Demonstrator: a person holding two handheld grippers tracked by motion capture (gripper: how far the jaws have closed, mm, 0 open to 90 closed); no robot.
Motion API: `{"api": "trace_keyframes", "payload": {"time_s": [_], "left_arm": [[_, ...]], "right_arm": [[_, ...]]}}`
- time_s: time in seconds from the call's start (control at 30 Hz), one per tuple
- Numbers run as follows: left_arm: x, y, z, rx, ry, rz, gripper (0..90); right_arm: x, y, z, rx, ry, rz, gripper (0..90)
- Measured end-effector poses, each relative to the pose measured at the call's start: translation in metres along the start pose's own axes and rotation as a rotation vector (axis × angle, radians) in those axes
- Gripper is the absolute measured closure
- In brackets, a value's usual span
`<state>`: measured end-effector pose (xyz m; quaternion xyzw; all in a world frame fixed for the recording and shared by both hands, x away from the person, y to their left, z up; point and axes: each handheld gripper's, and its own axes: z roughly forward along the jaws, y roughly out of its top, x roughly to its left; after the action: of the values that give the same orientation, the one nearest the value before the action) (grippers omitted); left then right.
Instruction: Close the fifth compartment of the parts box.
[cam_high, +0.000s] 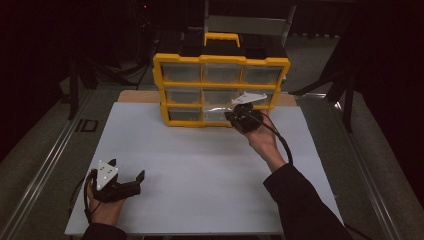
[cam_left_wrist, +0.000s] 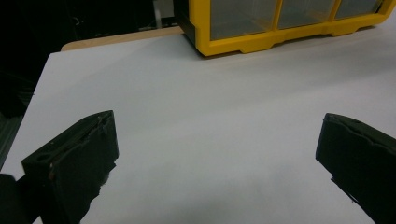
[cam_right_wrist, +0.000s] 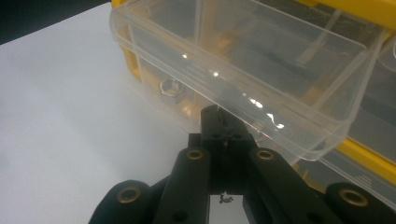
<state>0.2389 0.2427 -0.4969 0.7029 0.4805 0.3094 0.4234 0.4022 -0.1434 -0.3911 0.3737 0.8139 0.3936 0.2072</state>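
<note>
A yellow drawer cabinet (cam_high: 221, 60) with clear drawers stands at the back of the white table (cam_high: 200, 165). One clear drawer (cam_right_wrist: 261, 60) in the lower middle (cam_high: 217, 113) is pulled partway out. My right gripper (cam_high: 231, 116) sits at that drawer's front. Its jaws are shut, and their tips (cam_right_wrist: 223, 116) meet at the drawer's lower front edge. A hex nut (cam_right_wrist: 167, 87) shows through the clear plastic below the drawer. At the near left my left gripper (cam_high: 127, 168) rests low over the table, open, with bare table between its jaws (cam_left_wrist: 218, 123).
The cabinet's yellow base (cam_left_wrist: 243, 44) lies far ahead of the left gripper. A wooden strip (cam_high: 140, 96) runs behind the white board. Metal rails (cam_high: 45, 155) flank the table, and the surroundings are dark. A cable (cam_high: 281, 142) trails from the right gripper.
</note>
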Motion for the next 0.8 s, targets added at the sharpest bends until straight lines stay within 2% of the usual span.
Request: {"api": "trace_keyframes", "payload": {"time_s": [0.67,0.8], "left_arm": [[0.0,0.0,0.0,0.002,0.0,0.002,0.0],[0.001,0.0,0.0,0.0,0.0,-0.001,0.0]], "right_arm": [[-0.005,0.007,0.009,-0.006,-0.009,0.011,90.0],[-0.006,0.008,0.011,0.001,-0.018,-0.012,90.0]]}}
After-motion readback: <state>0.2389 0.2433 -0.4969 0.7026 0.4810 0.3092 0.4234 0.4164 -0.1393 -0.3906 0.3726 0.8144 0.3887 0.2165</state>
